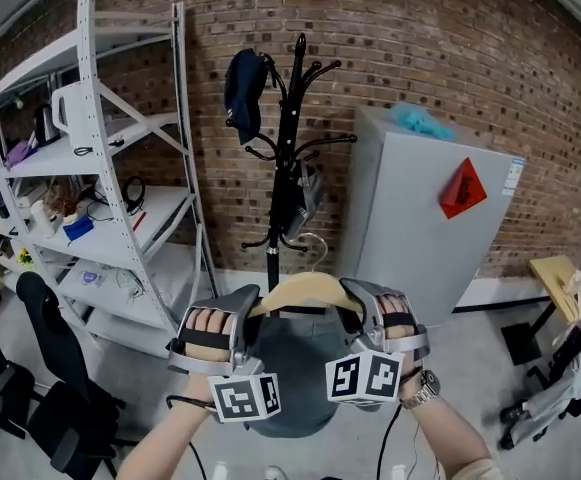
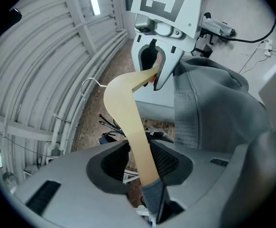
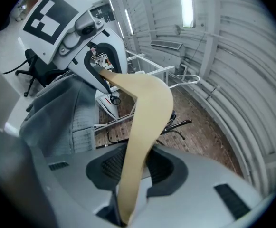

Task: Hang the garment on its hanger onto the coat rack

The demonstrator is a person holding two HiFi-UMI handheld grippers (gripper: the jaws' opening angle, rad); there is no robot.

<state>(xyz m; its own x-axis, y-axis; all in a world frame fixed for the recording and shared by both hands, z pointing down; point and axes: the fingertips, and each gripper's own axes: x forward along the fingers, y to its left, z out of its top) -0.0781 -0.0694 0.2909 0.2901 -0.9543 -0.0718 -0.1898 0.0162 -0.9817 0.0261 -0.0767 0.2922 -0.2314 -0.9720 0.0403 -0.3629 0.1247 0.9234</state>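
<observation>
A pale wooden hanger [image 1: 305, 290] with a metal hook [image 1: 315, 253] is held level in front of me. A grey garment [image 1: 295, 383] hangs from it. My left gripper [image 1: 247, 313] is shut on the hanger's left end, and my right gripper [image 1: 355, 310] is shut on its right end. The black coat rack [image 1: 288, 148] stands just behind the hanger, against the brick wall. The left gripper view shows the hanger [image 2: 128, 122] running between the jaws, with the garment [image 2: 209, 113] beside it. In the right gripper view the hanger [image 3: 145, 122] is pinched the same way.
A dark blue item [image 1: 243, 88] hangs on an upper left arm of the rack. White metal shelving [image 1: 100, 168] holding clutter stands to the left. A grey cabinet [image 1: 420, 208] with a red sign is on the right. Black office chairs [image 1: 30, 368] are at the lower left.
</observation>
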